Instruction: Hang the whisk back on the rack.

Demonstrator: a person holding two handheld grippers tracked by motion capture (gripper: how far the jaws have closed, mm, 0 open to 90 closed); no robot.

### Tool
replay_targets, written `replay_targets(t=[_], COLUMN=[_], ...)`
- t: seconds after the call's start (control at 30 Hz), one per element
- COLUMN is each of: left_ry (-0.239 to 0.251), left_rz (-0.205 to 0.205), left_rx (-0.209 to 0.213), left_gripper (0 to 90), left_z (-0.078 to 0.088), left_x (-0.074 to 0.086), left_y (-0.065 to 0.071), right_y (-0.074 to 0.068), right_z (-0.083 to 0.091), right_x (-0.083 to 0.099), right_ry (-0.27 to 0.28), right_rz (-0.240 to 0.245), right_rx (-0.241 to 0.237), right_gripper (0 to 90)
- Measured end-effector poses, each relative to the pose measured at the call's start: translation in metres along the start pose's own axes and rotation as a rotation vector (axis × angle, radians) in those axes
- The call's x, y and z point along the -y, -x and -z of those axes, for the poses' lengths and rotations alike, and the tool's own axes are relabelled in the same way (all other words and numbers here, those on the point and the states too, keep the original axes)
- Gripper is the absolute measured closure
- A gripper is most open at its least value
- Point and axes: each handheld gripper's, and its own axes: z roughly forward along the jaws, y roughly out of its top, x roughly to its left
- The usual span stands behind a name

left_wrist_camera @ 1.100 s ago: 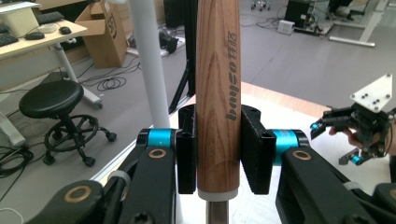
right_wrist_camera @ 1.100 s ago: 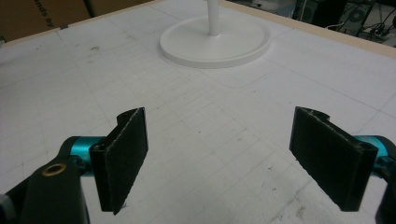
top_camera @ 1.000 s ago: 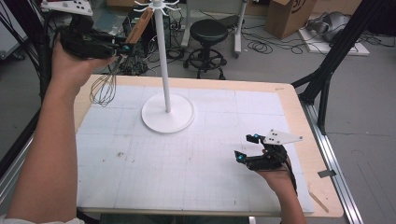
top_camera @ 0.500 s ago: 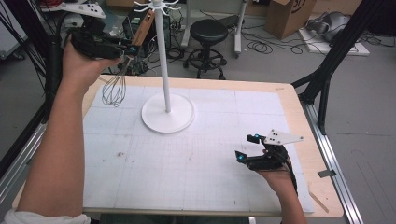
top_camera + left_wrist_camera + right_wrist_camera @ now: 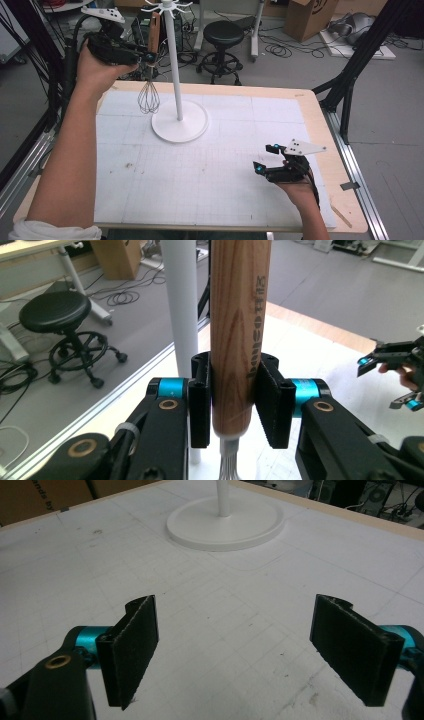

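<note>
Left gripper view: the left hand-held gripper (image 5: 234, 405) is seen pinched on the wooden handle (image 5: 239, 335) of a whisk (image 5: 149, 75); both pads are pressed flat against the wood just above the point where the wires leave it.
Grip point: the lower end of the handle is held, close to the wire bundle; this is judged a sound place, since the wood is stiff and round and the pads meet it squarely.
Handling: the whisk is judged light, with a rigid handle and a springy wire head that would deform if squeezed; the smooth wood could twist between the pads if knocked.
Whisk position: in the high view it is held upright in the air at 11 o'clock over the counter (image 5: 210, 200), wire head down, just beside the white pole (image 5: 172, 65) of the hook stand and above its round base (image 5: 180, 125).
Stand top: hooks (image 5: 167, 7) are seen at the pole's top, near the handle's upper end.
Right hand-held gripper (image 5: 235, 650): its jaws are spread wide and nothing is held; it is kept low over the counter at 4 o'clock, well apart from the stand.
</note>
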Motion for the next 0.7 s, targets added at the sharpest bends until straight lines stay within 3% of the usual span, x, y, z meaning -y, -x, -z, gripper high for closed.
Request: replay_targets(t=[0.23, 0.43, 0.63, 0.7], left_ry=[0.003, 0.056, 0.049, 0.066], left_rz=[0.001, -0.016, -0.036, -0.038], left_rx=[0.02, 0.077, 0.118, 0.131], left_gripper=[57.4, 49.2, 42.4, 39.5], left_z=[0.007, 0.013, 0.016, 0.018], left_x=[0.003, 0.004, 0.015, 0.02], left_y=[0.003, 0.015, 0.024, 0.029], right_y=[-0.001, -0.002, -0.003, -0.003], right_z=[0.001, 0.0, 0.0, 0.001], right_x=[0.0, -0.001, -0.002, -0.002], right_ry=[0.003, 0.005, 0.005, 0.006], right_rz=[-0.003, 0.001, 0.004, 0.005], right_rx=[-0.001, 0.0, -0.002, -0.003], right_gripper=[18.7, 18.7, 18.7, 18.7])
